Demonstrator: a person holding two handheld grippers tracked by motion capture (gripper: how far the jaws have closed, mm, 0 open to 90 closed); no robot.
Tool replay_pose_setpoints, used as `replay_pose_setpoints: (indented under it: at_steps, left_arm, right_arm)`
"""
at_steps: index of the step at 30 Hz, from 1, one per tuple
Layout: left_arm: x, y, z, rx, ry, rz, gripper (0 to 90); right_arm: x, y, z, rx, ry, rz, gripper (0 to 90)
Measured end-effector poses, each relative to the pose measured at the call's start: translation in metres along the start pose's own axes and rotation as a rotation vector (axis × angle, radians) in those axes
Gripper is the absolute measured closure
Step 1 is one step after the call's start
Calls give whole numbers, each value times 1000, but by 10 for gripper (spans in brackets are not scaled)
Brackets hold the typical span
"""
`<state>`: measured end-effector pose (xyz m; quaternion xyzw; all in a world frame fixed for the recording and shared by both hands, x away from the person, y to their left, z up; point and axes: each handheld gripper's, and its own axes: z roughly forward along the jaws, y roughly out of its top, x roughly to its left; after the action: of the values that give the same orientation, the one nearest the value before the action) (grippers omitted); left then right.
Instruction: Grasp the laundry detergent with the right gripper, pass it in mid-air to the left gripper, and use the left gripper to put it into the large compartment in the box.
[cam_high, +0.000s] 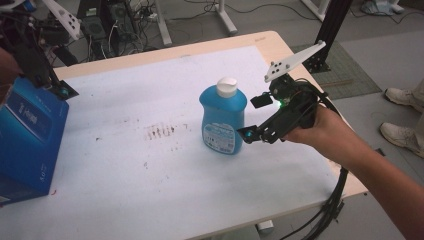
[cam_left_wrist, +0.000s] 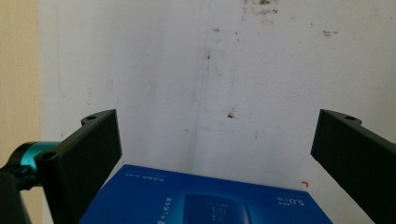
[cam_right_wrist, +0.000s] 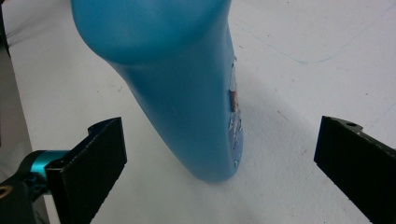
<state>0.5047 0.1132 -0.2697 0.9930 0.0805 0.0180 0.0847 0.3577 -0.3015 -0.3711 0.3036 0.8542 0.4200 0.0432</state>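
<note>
A blue bottle (cam_high: 223, 119) with a white cap (cam_high: 227, 86) stands upright on the white table cover (cam_high: 150, 170). Just right of it, a hand holds my right gripper (cam_high: 254, 117), open. In the right gripper view the bottle (cam_right_wrist: 187, 93) rises between the wide-apart jaws of that gripper (cam_right_wrist: 222, 125), touching neither. At the left edge a blue box (cam_high: 27, 135) stands on the cover. My left gripper (cam_high: 60, 90) hangs over the box's top corner. In the left gripper view the box (cam_left_wrist: 205, 200) lies low between the spread jaws of that gripper (cam_left_wrist: 217, 121), with no contact visible.
Reddish-brown smudges (cam_high: 160, 131) mark the cover left of the bottle. The table's bare wooden edge (cam_high: 272, 42) runs along the back and right. Cables (cam_high: 330, 205) trail down from the right gripper off the table's right side. A person's shoes (cam_high: 402, 117) are on the floor at far right.
</note>
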Motion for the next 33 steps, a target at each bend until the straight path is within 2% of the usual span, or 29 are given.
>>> replay_pose_setpoints:
  at_steps: [4, 14, 33]
  left_arm:
    - [0, 2, 2, 7, -4, 6, 17]
    - [-2, 6, 7, 6, -6, 14, 17]
    - [0, 3, 7, 7, -5, 8, 17]
  right_arm:
    - [0, -2, 4, -37, -2, -6, 17]
    - [1, -12, 13, -77, 8, 5, 17]
    - [5, -12, 34, -148, 5, 10, 17]
